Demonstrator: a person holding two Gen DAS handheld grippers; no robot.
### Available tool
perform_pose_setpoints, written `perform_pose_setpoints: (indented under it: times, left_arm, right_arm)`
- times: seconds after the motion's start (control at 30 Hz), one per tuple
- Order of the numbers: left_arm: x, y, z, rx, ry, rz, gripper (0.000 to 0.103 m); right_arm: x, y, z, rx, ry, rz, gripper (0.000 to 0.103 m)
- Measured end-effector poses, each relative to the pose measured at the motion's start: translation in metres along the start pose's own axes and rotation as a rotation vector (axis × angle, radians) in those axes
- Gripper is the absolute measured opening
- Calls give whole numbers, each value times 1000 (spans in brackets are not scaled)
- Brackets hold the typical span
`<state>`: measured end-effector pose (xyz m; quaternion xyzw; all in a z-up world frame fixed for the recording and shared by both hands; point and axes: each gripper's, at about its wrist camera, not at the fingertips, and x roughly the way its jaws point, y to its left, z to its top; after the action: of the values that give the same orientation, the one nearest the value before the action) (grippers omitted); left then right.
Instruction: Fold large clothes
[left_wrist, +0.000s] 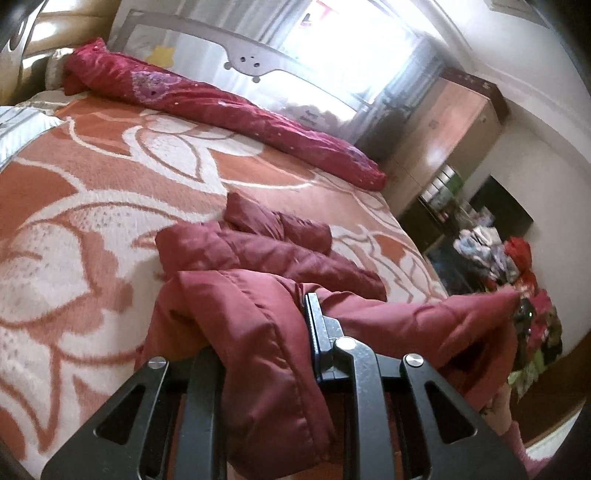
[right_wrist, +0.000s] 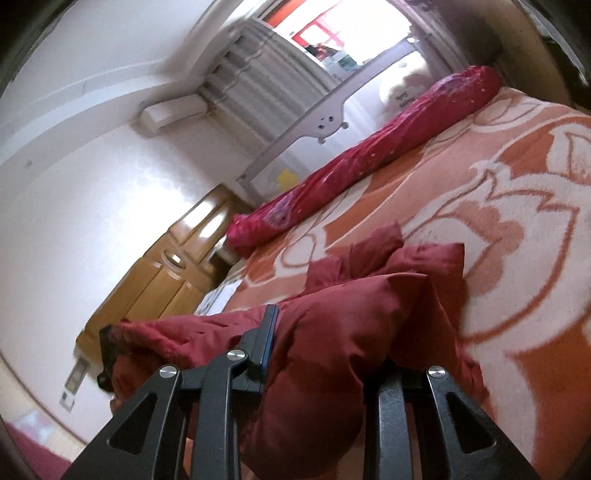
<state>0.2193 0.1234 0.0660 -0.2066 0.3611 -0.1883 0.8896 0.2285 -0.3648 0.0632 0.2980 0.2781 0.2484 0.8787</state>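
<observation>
Dark red puffer jacket (left_wrist: 266, 258) bunched on the orange-and-white floral bedspread (left_wrist: 92, 192), near edge lifted off it. Left gripper (left_wrist: 295, 332) pinched narrow on one jacket fold; right gripper (right_wrist: 314, 339) likewise clamping another. Beyond the jacket, a rolled crimson quilt (left_wrist: 221, 110).

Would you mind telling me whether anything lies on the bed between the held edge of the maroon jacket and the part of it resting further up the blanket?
Nothing visible does. Both the left gripper and right gripper are shut on the maroon jacket, and only its own fabric and the orange blanket lie ahead. The red bolster sits well beyond, along the far edge.
</observation>
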Motion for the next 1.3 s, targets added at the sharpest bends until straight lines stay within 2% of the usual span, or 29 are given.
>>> perform_pose_setpoints:
  times: [0.3,0.6,0.73,0.83,0.93,1.07,1.3]
  left_arm:
    - [76,31,48,-69,55,86,18]
    - [152,64,71,-125,135,123,20]
    - [184,84,75,-181,165,117,21]
    - [197,98,77,-229,160,77,22]
    - [200,102,79,-247,150,60,22]
    - [190,95,83,-224,130,79,25]
    - [123,66,77,-156,2,87,44]
  right_arm:
    - [67,-42,45,102,14,-129,25]
    - [138,-102,66,255,55,-239,27]
    - [163,-126,66,304,54,-258,27]
    - [176,-139,64,310,50,-275,27]
    - [185,-148,63,329,46,-288,27]
    - [196,-154,65,331,62,-301,26]
    - [204,-158,62,315,72,-312,26]
